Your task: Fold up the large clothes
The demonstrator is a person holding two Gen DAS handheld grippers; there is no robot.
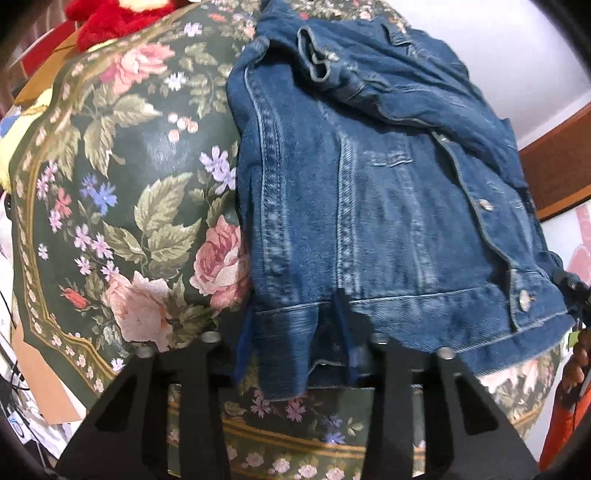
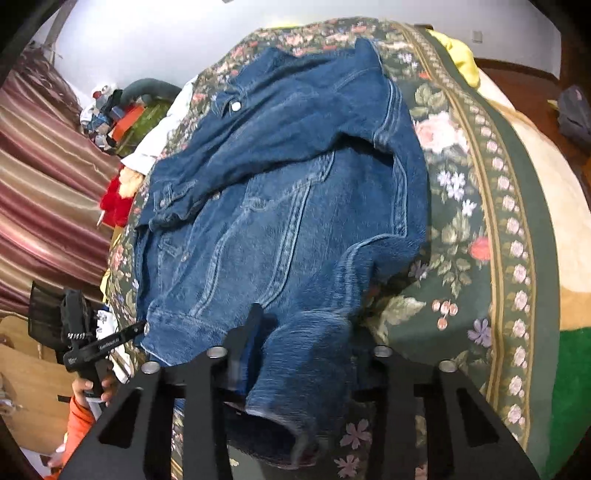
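Beside denim jacket (image 1: 369, 206), red plush (image 1: 110, 18)

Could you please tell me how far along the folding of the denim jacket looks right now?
Done: one sleeve is folded across the denim jacket, which lies on the floral blanket. In hand: the left claw and right claw each pinch the hem. Left: the lower half is not yet folded up towards the collar.

Blue denim jacket (image 1: 388, 206) lies on floral green bedspread (image 1: 122, 177); red plush toy (image 1: 110, 18) sits beyond it.
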